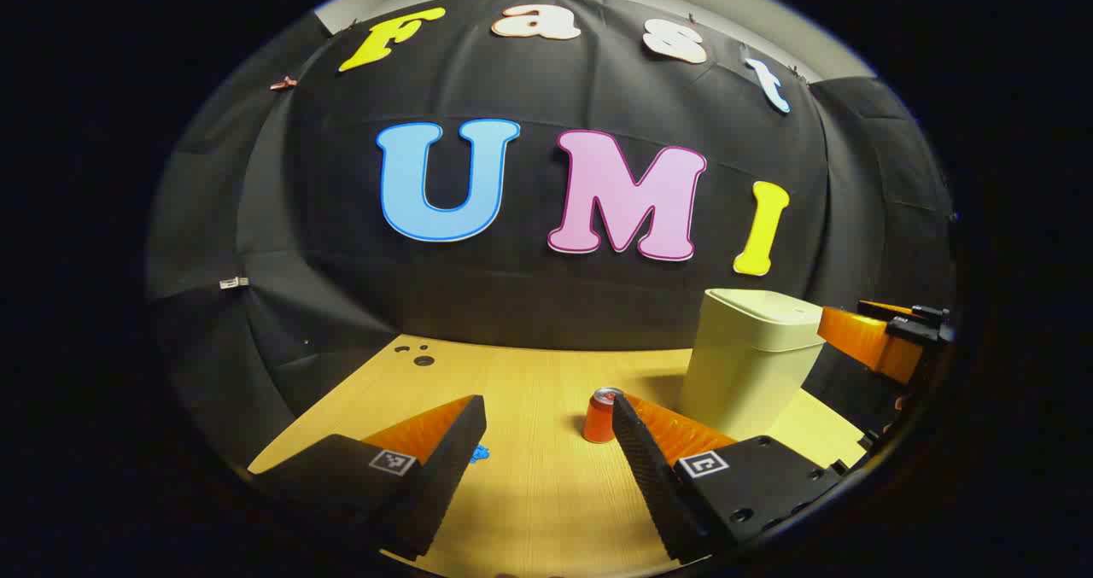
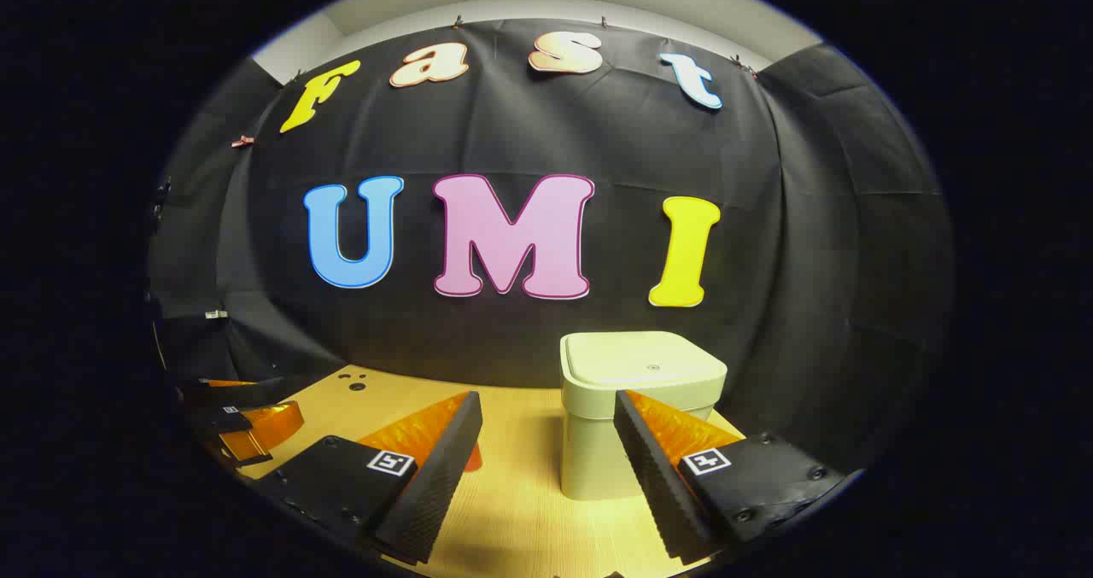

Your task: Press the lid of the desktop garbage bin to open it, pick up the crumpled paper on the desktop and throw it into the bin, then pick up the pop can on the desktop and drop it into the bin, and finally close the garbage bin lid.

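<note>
The left gripper (image 1: 546, 441) hangs low over the wooden desktop (image 1: 529, 493) with its 2 fingers spread wide and nothing between them, touching nothing. In the left gripper view, going left to right: a small blue scrap (image 1: 480, 453) lies on the wood just beside the inner edge of the left finger; what it is cannot be told. Next stands 1 orange pop can (image 1: 601, 417), upright, partly hidden behind the tip of the right finger. Right of the can stands 1 pale desktop garbage bin (image 1: 751, 360), its lid (image 1: 764, 306) down. At the far right edge the right gripper (image 1: 879, 339) reaches in level with the bin's top, close to the lid's right side; contact cannot be told from here.

In the right gripper view, the left gripper shows at the far left edge over the desktop (image 2: 512, 510). Then come the right gripper's (image 2: 546, 441) own 2 fingers, spread wide and empty. A sliver of the orange pop can (image 2: 475, 457) peeks out past the left finger. The garbage bin (image 2: 598, 458) stands ahead, framed between the fingers and slightly right, its flat lid (image 2: 640, 363) shut, with 1 small round mark in the middle. The fingers do not touch the bin.

Near the desktop's far left corner sit a few small dark holes (image 2: 352, 381).
</note>
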The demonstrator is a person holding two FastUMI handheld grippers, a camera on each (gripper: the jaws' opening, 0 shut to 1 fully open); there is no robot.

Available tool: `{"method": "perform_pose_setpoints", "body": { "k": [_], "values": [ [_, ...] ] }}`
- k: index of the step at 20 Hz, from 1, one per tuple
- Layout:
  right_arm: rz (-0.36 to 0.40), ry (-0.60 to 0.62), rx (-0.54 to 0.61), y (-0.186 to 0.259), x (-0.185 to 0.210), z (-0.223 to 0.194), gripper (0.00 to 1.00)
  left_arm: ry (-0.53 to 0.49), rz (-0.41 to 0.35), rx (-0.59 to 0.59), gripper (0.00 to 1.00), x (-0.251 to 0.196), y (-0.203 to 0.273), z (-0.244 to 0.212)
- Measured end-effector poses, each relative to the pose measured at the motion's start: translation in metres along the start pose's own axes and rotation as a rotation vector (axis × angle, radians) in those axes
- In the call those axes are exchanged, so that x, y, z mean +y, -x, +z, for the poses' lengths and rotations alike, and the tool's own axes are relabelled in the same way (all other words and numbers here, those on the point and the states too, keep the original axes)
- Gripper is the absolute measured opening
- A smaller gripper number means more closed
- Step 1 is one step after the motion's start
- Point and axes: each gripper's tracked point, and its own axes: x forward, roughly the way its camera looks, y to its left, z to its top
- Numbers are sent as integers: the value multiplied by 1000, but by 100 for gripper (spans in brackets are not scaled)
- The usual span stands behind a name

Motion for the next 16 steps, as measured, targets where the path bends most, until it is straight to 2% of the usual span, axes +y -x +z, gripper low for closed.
{"method": "perform_pose_setpoints", "body": {
  "k": [9, 16],
  "values": [
    [39, 21, 36, -13, 5, -9, 98, -3, -49, 6, 96, -26, -21, -3],
    [59, 22, 47, -20, 5, -11, 98, -15, -34, 20, 96, -28, -30, -5]
  ]
}}
